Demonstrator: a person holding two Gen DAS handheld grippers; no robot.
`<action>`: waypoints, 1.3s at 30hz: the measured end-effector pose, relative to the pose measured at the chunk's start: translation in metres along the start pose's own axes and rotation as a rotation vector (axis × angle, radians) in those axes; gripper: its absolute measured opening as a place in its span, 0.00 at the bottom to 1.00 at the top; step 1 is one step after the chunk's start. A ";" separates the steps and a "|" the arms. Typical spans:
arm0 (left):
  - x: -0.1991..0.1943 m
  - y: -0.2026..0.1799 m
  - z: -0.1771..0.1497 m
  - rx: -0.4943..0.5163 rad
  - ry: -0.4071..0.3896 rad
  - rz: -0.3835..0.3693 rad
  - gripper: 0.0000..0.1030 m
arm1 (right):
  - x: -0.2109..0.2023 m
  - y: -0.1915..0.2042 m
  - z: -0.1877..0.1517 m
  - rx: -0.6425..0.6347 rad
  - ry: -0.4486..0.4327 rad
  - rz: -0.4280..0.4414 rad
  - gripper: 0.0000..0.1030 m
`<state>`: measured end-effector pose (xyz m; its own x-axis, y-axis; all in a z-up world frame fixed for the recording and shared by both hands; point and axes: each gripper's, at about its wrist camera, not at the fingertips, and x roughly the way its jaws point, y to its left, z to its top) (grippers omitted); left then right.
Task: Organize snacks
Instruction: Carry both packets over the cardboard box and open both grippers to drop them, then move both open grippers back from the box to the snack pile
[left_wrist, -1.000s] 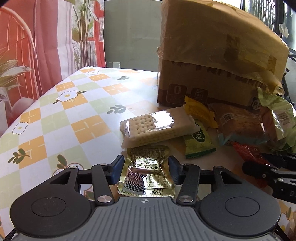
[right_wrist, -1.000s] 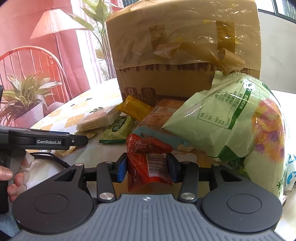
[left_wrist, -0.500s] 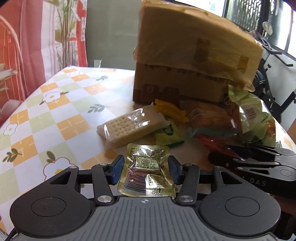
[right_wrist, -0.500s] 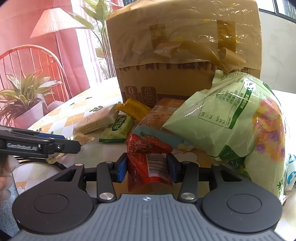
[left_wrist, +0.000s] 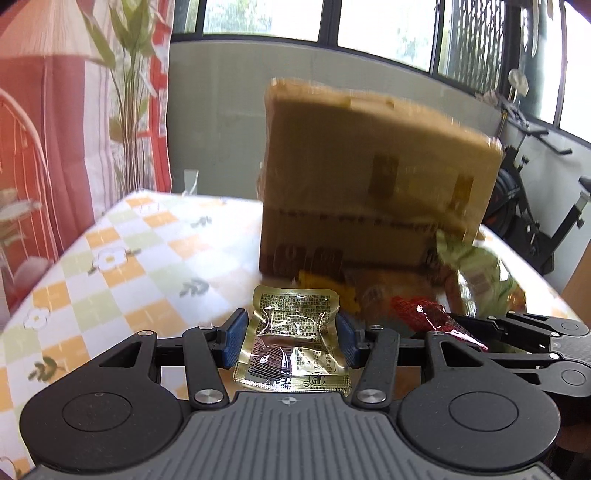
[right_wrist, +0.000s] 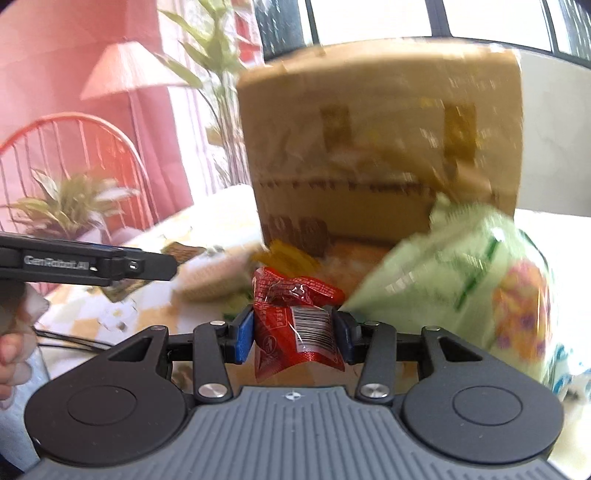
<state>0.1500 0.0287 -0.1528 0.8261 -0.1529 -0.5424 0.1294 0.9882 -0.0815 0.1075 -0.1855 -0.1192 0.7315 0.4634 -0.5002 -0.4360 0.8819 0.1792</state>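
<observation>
My left gripper (left_wrist: 290, 341) is shut on a gold foil snack packet (left_wrist: 291, 347) and holds it above the table. My right gripper (right_wrist: 295, 334) is shut on a red snack packet (right_wrist: 295, 325), also lifted; that packet shows in the left wrist view (left_wrist: 428, 315) too. A tall taped cardboard box (left_wrist: 373, 192) stands ahead on the table, also in the right wrist view (right_wrist: 384, 147). A big green snack bag (right_wrist: 469, 273) leans by the box. A yellow packet (right_wrist: 284, 254) and other blurred snacks lie at the box's foot.
The table has a checked orange, green and white cloth (left_wrist: 122, 266). A red chair (right_wrist: 70, 155) and a potted plant (right_wrist: 70, 203) stand to the left. An exercise bike (left_wrist: 535, 206) stands at the right. The left gripper shows in the right wrist view (right_wrist: 85, 262).
Both grippers have risen and drawn back from the box, each carrying its packet. The view is now blurred by motion, and the cracker pack is out of clear sight.
</observation>
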 end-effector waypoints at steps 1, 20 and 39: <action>-0.003 0.001 0.006 0.002 -0.016 0.000 0.53 | -0.003 0.001 0.005 0.003 -0.012 0.010 0.45; 0.030 -0.044 0.169 0.067 -0.291 -0.122 0.53 | -0.002 -0.080 0.183 0.011 -0.249 -0.167 0.45; 0.093 -0.047 0.191 0.073 -0.167 -0.075 0.65 | 0.016 -0.104 0.181 0.038 -0.180 -0.166 0.69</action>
<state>0.3256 -0.0328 -0.0400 0.8916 -0.2300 -0.3901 0.2280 0.9723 -0.0522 0.2601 -0.2543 0.0075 0.8746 0.3170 -0.3669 -0.2848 0.9482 0.1404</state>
